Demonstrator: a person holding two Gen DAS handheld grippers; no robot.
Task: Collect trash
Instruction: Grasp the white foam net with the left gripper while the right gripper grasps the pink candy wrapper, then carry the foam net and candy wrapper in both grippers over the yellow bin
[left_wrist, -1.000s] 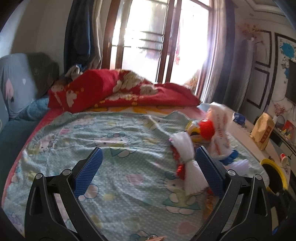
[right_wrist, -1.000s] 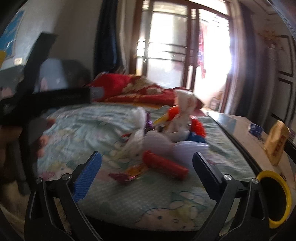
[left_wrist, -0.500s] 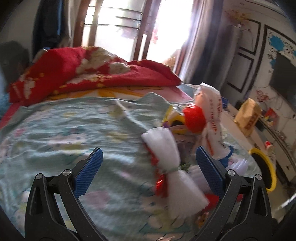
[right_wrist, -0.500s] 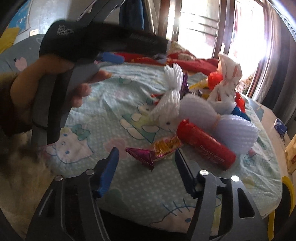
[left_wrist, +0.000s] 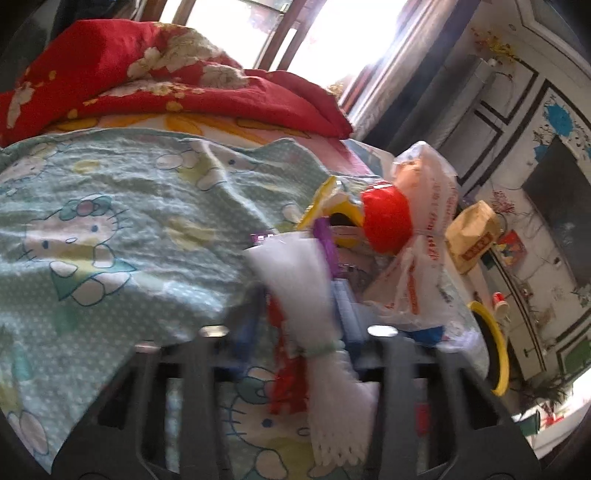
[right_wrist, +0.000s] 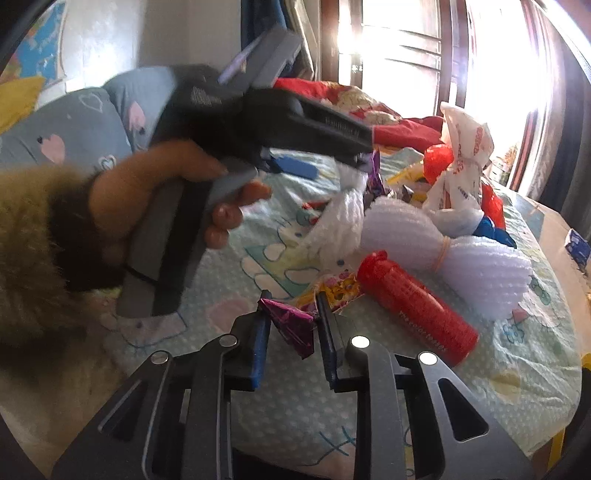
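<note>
A white foam net (left_wrist: 299, 295), tied at the middle with a pale band, lies on the Hello Kitty sheet (left_wrist: 92, 221). My left gripper (left_wrist: 297, 295) has closed around its upper half; the view is blurred. In the right wrist view a hand holds that left gripper (right_wrist: 360, 157) on the foam net (right_wrist: 343, 210). My right gripper (right_wrist: 291, 306) is shut on a purple and gold candy wrapper (right_wrist: 291, 328) near the bed's front edge. A red tube (right_wrist: 417, 306) lies just to its right, beside a second foam net (right_wrist: 443, 243).
A knotted white plastic bag (left_wrist: 424, 236) with red print, a red ball-like piece (left_wrist: 386, 221) and a yellow wrapper (left_wrist: 332, 214) are heaped behind the foam. A yellow-rimmed bin (left_wrist: 495, 350) stands off the bed's right side. A red quilt (left_wrist: 166, 81) lies at the back.
Both grippers went from wide open to closed: the left moved right and in onto the white foam net, the right moved down onto the purple wrapper.
</note>
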